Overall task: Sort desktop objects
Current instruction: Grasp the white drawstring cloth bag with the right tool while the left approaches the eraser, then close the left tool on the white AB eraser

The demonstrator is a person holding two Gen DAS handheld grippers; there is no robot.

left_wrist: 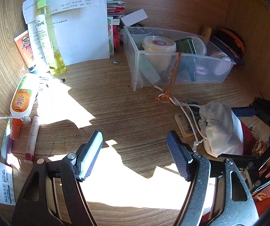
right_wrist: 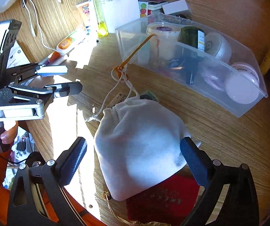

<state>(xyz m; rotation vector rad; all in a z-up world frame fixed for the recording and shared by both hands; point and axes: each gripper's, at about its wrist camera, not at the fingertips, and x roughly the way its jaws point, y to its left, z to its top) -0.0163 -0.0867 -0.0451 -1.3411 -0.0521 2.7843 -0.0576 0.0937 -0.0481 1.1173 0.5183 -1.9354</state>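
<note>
A white drawstring pouch (right_wrist: 140, 146) lies on the wooden desk, also in the left wrist view (left_wrist: 217, 126). Its white cord is knotted to an orange string (right_wrist: 121, 73) that runs over the rim into a clear plastic bin (right_wrist: 248, 101) holding jars and bottles. My right gripper (right_wrist: 133, 162) is open, its fingers on either side of the pouch; the right finger (right_wrist: 191, 156) touches the cloth. My left gripper (left_wrist: 135, 150) is open and empty over bare desk, left of the pouch. It shows in the right wrist view (right_wrist: 67, 77).
A red envelope (right_wrist: 165, 201) lies under the pouch. A yellow spray bottle (left_wrist: 48, 37), a sunscreen tube (left_wrist: 24, 49), an OFF bottle (left_wrist: 21, 96), papers (left_wrist: 82, 30) and pens lie at the left. An eraser (left_wrist: 185, 124) lies beside the pouch.
</note>
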